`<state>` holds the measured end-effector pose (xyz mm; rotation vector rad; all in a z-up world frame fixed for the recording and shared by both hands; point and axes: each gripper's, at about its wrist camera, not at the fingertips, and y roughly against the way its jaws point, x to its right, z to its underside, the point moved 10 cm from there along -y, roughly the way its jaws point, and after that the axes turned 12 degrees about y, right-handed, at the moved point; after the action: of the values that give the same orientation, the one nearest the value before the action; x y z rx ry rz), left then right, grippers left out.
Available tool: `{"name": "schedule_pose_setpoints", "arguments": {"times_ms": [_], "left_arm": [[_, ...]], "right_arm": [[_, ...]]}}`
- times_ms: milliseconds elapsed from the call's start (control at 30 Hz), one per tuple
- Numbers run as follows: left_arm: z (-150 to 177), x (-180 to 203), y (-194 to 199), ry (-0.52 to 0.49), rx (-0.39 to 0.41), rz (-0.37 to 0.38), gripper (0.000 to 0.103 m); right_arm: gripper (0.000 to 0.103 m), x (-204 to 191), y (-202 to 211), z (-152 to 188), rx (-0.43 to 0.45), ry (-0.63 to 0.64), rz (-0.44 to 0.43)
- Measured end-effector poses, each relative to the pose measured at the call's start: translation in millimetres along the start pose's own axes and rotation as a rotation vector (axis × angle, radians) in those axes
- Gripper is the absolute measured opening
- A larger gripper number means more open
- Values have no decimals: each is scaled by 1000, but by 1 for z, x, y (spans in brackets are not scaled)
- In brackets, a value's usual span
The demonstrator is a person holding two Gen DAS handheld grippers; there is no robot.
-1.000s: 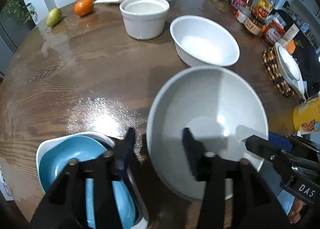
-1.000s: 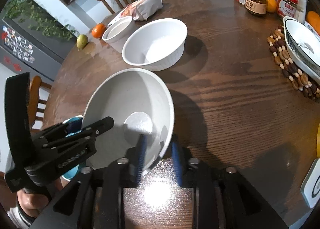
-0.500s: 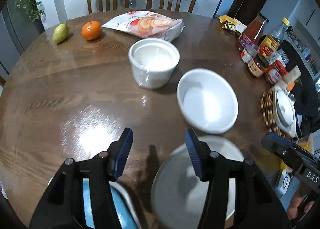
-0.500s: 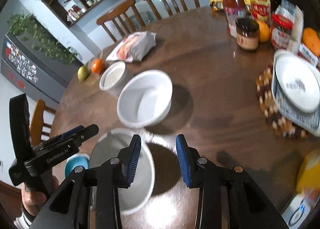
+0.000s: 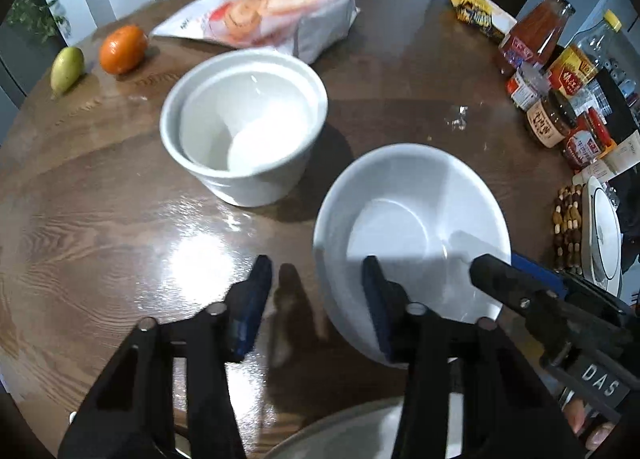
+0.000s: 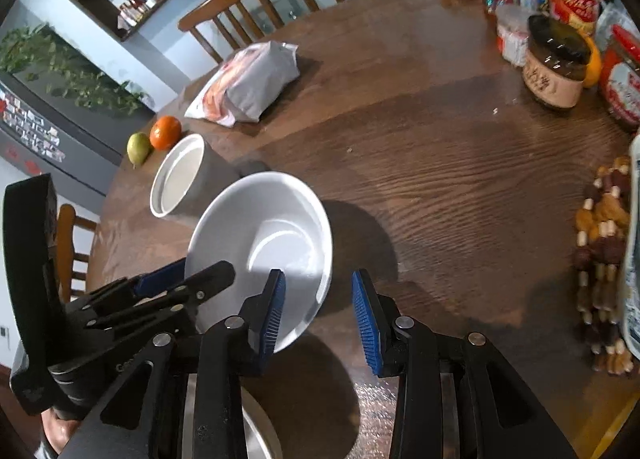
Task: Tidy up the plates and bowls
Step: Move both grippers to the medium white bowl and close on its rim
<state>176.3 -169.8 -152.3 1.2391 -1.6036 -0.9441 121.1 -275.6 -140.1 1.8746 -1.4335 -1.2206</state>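
A shallow white bowl (image 5: 412, 235) (image 6: 264, 231) sits on the wooden table. My left gripper (image 5: 316, 295) straddles its near left rim, one finger inside and one outside on the table. Its jaws are closing, and the pads stand clear of the rim. My right gripper (image 6: 320, 307) straddles the right rim the same way, open. Each gripper shows in the other's view: the right gripper (image 5: 496, 263) and the left gripper (image 6: 188, 279). A taller white pot-like bowl (image 5: 244, 127) (image 6: 176, 179) stands behind. A grey-white bowl (image 5: 340, 435) (image 6: 256, 431) lies under the grippers at the near edge.
An orange (image 5: 122, 49), a pear (image 5: 66, 69) and a snack bag (image 5: 264, 17) lie at the far side. Jars and bottles (image 5: 552, 115) crowd the right, by a beaded trivet (image 6: 600, 259) that carries a plate. Chairs (image 6: 236, 15) stand beyond the table.
Both grippers have left the grey-white bowl's rim and moved forward across the table to the shallow white bowl. The left jaws have narrowed.
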Motion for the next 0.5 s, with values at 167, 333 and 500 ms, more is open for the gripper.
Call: {"name": "schedule_pose_setpoints", "arguments": {"times_ms": [167, 333, 500], "left_arm": [[3, 3, -3, -10, -15, 1, 16], [4, 6, -1, -27, -4, 2, 11], [0, 9, 20, -54, 62, 6, 11]], "right_arm": [[14, 0, -8, 0, -14, 6, -13], [12, 0, -8, -2, -13, 26, 19], [11, -4, 8, -6, 29, 22, 17]]}}
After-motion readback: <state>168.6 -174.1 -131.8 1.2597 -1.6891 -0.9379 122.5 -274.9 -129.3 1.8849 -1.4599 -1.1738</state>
